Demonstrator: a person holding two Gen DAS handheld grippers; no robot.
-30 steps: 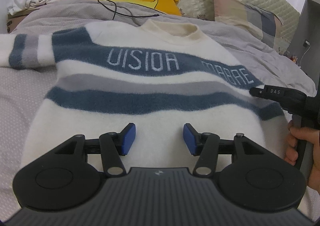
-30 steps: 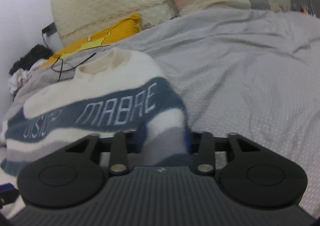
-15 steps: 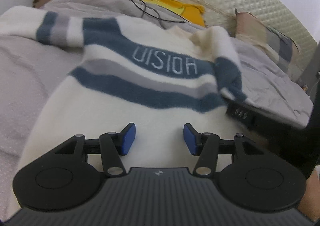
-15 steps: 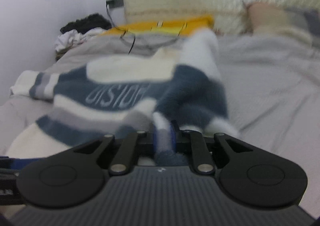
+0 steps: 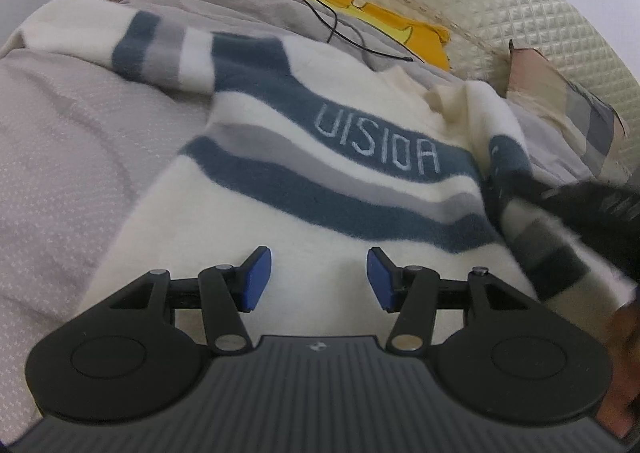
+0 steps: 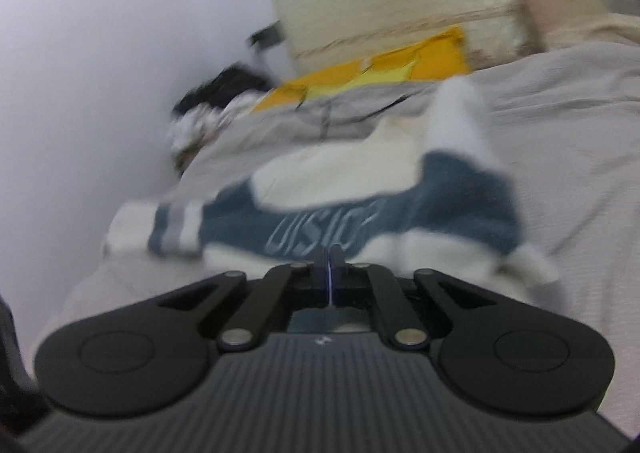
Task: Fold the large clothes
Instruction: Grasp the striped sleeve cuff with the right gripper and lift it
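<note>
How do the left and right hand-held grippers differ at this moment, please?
The left hand-held gripper is open, blue pads wide apart; the right hand-held gripper is shut. The left holds nothing and hovers over the sweater's white lower body; the right pinches the sweater's striped sleeve and carries it across the chest. Both are black with blue pads.

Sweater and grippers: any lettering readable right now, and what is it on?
"UISIOA": pale letters on the upper blue stripe of the sweater, left wrist view.
Same word in the right wrist view: too blurred to read fully.
Small emblems on the left gripper and right gripper housings: too small to read.
</note>
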